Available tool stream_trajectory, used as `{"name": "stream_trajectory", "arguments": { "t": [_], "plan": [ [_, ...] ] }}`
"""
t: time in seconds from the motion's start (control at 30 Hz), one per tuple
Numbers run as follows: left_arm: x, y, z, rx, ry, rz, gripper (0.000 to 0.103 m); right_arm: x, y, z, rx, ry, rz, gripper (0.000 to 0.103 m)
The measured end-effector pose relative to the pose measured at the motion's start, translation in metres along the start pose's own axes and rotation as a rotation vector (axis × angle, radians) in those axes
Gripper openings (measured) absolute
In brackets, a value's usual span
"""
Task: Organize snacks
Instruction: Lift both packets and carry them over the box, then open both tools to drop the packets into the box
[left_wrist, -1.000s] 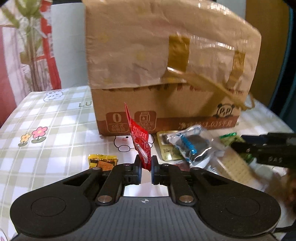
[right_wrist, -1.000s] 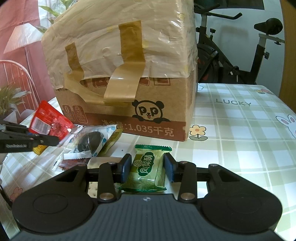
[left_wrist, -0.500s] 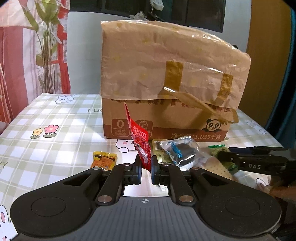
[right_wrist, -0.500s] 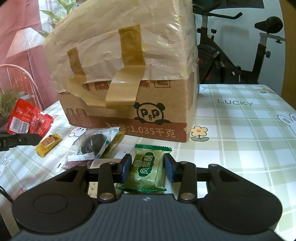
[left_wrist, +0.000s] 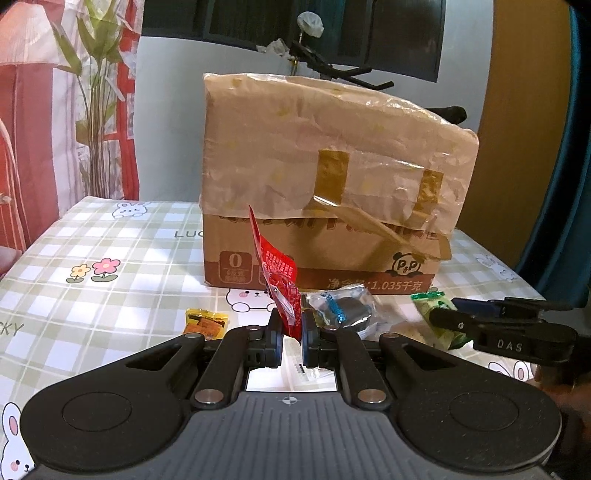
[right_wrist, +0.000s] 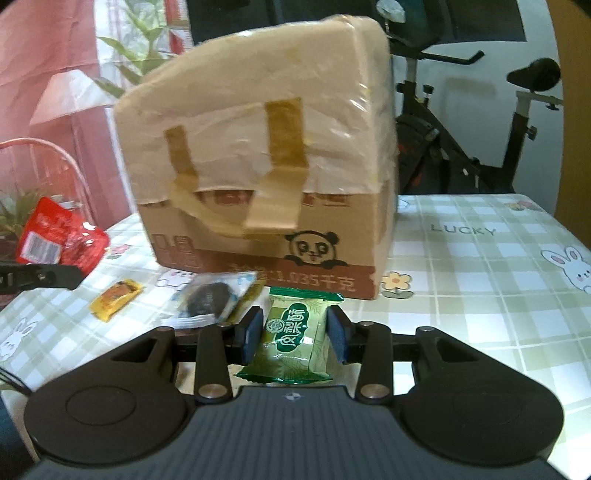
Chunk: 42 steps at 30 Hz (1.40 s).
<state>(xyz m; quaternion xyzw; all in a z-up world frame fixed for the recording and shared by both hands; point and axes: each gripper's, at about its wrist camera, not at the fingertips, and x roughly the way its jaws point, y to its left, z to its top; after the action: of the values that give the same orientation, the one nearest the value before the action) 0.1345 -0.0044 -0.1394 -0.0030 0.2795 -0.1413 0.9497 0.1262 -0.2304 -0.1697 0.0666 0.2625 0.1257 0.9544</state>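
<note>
Two handheld grippers work over a table (left_wrist: 110, 295) covered in a green-and-white checked cloth printed with rabbits and flowers. A large cardboard box (left_wrist: 332, 184), wrapped on top in crinkled plastic and brown tape, stands upright in the middle of the table.

The left gripper (left_wrist: 291, 334) is clenched on a red snack packet (left_wrist: 279, 280). The packet is pinched by its lower edge between the two fingertips and rises edge-on above them, in front of the box's lower left corner. From the right wrist view the same red packet (right_wrist: 55, 236) appears raised at the far left, above the table.

The right gripper (right_wrist: 293, 334) grasps a green snack packet (right_wrist: 295, 336), which sits flat between its blue-padded fingers with its label facing up; the far end of the packet points toward the box. In the left wrist view this gripper (left_wrist: 439, 317) reaches in from the right with the green packet (left_wrist: 436, 306) at its tip.

Loose on the cloth, between the grippers and the box, lie a small yellow-orange packet (left_wrist: 205, 321) to the left and a clear packet holding a dark round biscuit (right_wrist: 214, 295) near the centre. An exercise bike (right_wrist: 480, 129) stands behind the table.
</note>
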Motion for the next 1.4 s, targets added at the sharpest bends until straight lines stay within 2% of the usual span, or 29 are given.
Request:
{"name": "stream_trajectory", "arguments": {
  "t": [0.23, 0.5, 0.73, 0.97, 1.17, 1.23, 1.4],
  "plan": [
    [-0.011, -0.001, 0.002, -0.001, -0.028, -0.001, 0.010, -0.009, 0.012, 0.000, -0.012, 0.003, 0.043, 0.041],
    [-0.028, 0.000, 0.018, 0.016, -0.097, 0.007, 0.011, -0.029, 0.023, 0.017, -0.024, -0.076, 0.066, 0.041],
    [-0.039, -0.001, 0.046, 0.037, -0.170, -0.003, 0.011, -0.046, 0.033, 0.041, -0.044, -0.162, 0.097, 0.041],
    [-0.039, -0.005, 0.097, 0.094, -0.244, -0.043, 0.011, -0.058, 0.031, 0.098, 0.019, -0.277, 0.176, 0.041],
    [-0.007, -0.009, 0.149, 0.113, -0.242, -0.090, 0.011, -0.041, 0.031, 0.158, -0.044, -0.327, 0.161, 0.041],
    [0.009, -0.011, 0.162, 0.131, -0.226, -0.086, 0.011, -0.029, 0.030, 0.175, -0.064, -0.317, 0.138, 0.041],
    [0.048, -0.004, 0.189, 0.100, -0.187, -0.094, 0.011, 0.012, 0.023, 0.202, -0.058, -0.237, 0.085, 0.041]
  ]
}}
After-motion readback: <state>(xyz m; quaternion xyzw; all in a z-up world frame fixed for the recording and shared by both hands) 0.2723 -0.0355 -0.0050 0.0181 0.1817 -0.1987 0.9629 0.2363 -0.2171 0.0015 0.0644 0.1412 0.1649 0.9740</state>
